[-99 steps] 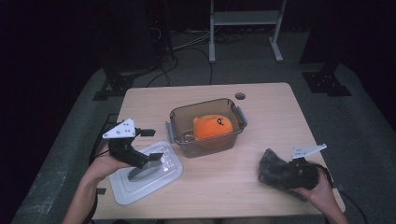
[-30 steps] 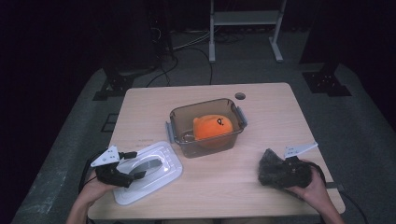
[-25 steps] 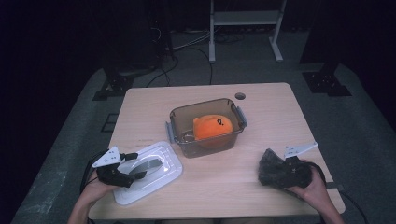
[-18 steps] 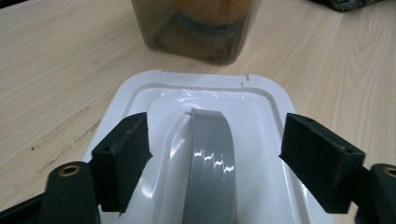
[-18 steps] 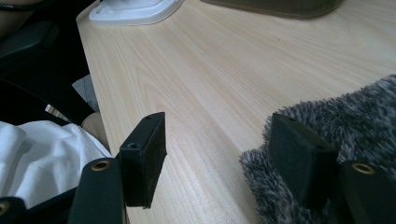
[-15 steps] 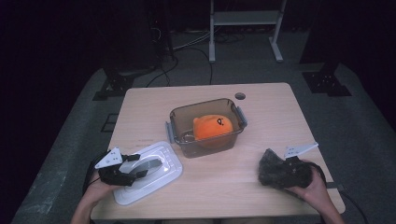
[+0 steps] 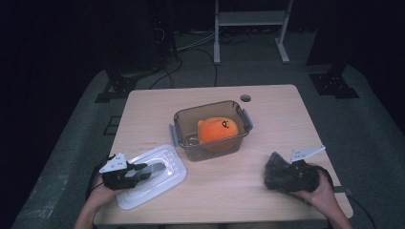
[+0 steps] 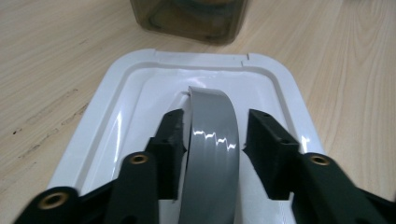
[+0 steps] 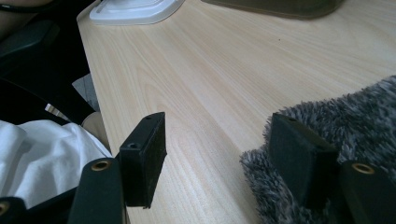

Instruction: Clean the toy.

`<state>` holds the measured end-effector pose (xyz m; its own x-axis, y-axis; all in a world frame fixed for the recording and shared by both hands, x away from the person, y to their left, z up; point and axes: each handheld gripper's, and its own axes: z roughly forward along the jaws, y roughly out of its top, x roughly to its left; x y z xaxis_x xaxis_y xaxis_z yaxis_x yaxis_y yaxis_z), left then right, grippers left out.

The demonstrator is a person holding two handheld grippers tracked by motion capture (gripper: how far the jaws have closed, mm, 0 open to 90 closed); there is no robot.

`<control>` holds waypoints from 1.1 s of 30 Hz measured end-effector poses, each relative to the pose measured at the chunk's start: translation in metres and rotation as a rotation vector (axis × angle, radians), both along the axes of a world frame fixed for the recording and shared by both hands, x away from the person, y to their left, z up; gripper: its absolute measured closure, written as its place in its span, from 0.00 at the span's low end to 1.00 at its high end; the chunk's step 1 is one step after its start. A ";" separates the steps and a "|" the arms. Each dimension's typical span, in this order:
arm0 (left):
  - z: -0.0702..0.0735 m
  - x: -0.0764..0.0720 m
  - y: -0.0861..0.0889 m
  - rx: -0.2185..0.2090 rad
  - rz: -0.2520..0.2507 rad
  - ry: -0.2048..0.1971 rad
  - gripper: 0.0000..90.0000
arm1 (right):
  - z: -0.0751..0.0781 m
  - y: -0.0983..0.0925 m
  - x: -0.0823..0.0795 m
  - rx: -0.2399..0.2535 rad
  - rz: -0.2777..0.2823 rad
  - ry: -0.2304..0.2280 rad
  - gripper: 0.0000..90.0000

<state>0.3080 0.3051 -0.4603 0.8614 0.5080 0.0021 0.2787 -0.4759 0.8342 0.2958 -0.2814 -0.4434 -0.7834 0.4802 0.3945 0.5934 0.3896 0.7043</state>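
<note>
A white lid (image 7: 143, 196) lies flat at the table's front left, with a grey strap handle (image 7: 155, 168) across its top. My left gripper (image 7: 143, 171) lies low over it. In the left gripper view its jaws (image 8: 212, 140) have just been closing, and both pads now touch the sides of the handle (image 8: 212, 112). A brown see-through tub (image 7: 241, 119) at the table's middle holds an orange plush toy (image 7: 217, 131). At the front right my right gripper (image 7: 286, 177) stands open beside a dark grey fuzzy thing (image 7: 277, 169). One jaw rests against that fuzz (image 9: 345, 121), with bare table between the pads (image 9: 219, 135).
A round cable hole (image 7: 245, 98) sits near the table's far edge. Beyond the table stand a white metal rack (image 7: 250, 28) and floor cables. A white garment (image 9: 42, 158) shows past the front table edge in the right gripper view.
The left gripper came down from above the lid to lie along its handle, and its jaws closed in on the handle. The right gripper and fuzzy thing stayed put.
</note>
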 end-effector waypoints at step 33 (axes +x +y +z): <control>0.048 -0.018 -0.002 0.000 -0.067 -0.063 0.74 | 0.001 -0.003 -0.001 0.001 -0.005 -0.006 0.40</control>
